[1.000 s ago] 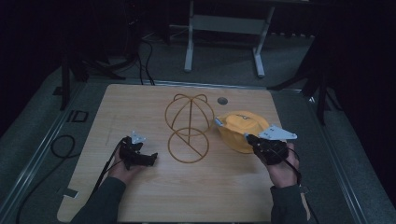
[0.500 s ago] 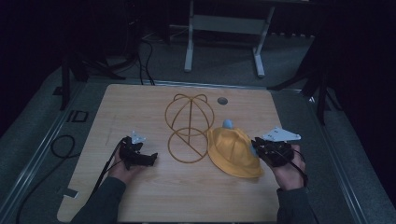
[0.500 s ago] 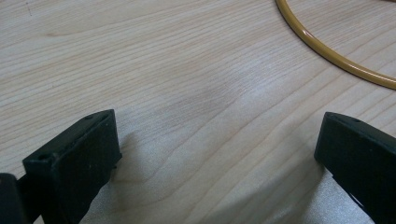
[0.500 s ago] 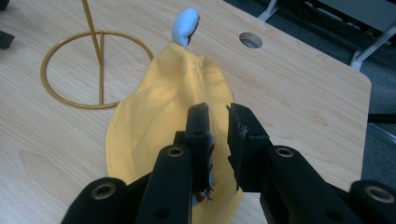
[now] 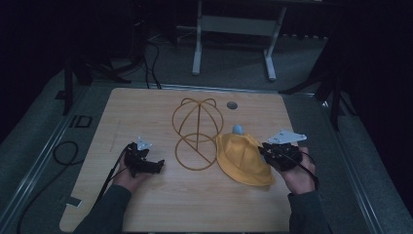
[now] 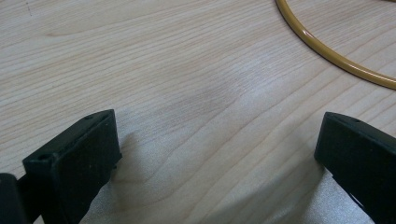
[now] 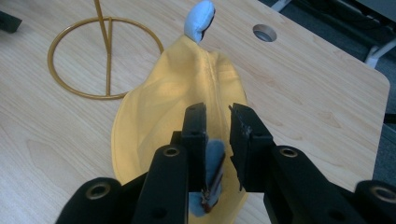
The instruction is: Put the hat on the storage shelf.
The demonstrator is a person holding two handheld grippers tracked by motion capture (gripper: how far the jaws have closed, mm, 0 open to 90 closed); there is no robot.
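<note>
My left gripper (image 5: 158,165) rests on the wooden table (image 5: 146,112), jaws wide apart with bare wood between them, pointing toward the gold wire stand (image 5: 197,134). The stand's base ring (image 6: 336,56) lies just ahead of those jaws, not touching. Right of the stand, the yellow hat (image 5: 243,158) lies flat on the table, its blue tip (image 7: 200,18) pointing away from me. My right gripper (image 7: 217,114) sits at the hat's near edge; its jaws have just been opening and now stand slightly parted above the fabric, pads no longer pressing on it.
</note>
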